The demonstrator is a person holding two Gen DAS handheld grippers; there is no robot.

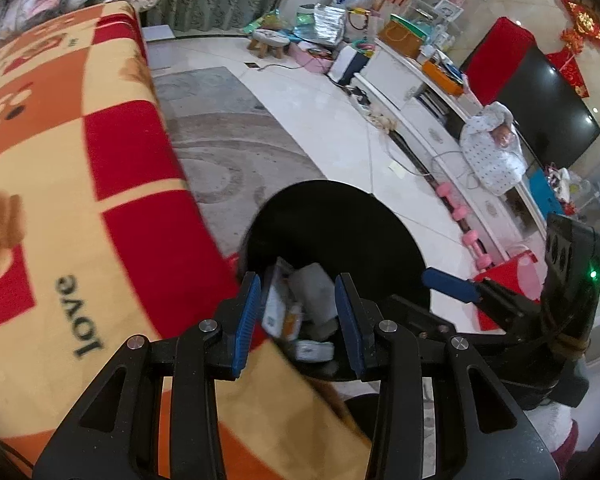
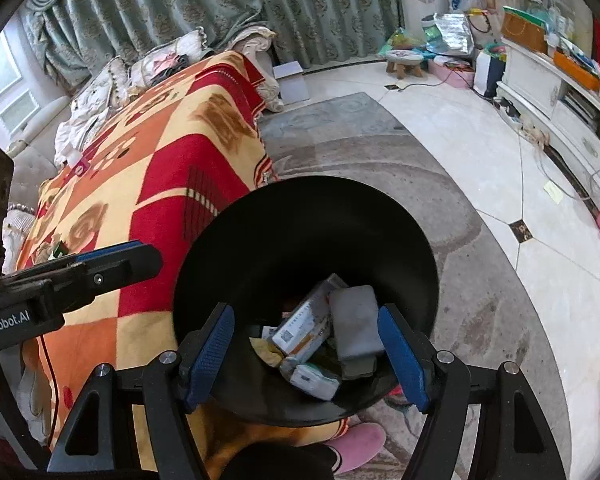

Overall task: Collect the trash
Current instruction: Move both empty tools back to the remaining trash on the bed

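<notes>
A black round bin (image 1: 340,216) stands on the floor beside the blanket-covered sofa; in the right wrist view its rim (image 2: 300,200) is just below me. Inside lie a white and orange box (image 2: 304,324), a grey sponge-like block (image 2: 356,320) and a small white packet (image 2: 314,380). The box (image 1: 280,308) and the grey block (image 1: 314,292) also show in the left wrist view. My left gripper (image 1: 298,320) is open and empty above the bin's near edge. My right gripper (image 2: 308,356) is open and empty over the bin's mouth. The right gripper's finger (image 1: 448,284) shows at the left view's right.
A sofa under a red, orange and yellow blanket (image 2: 148,184) fills the left. A grey rug (image 2: 380,160) lies on the white tile floor. A white TV cabinet (image 1: 428,120) with a television (image 1: 540,108) lines the right. Pink dumbbells (image 1: 460,216) lie along it. A pink slipper (image 2: 356,444) is near the bin.
</notes>
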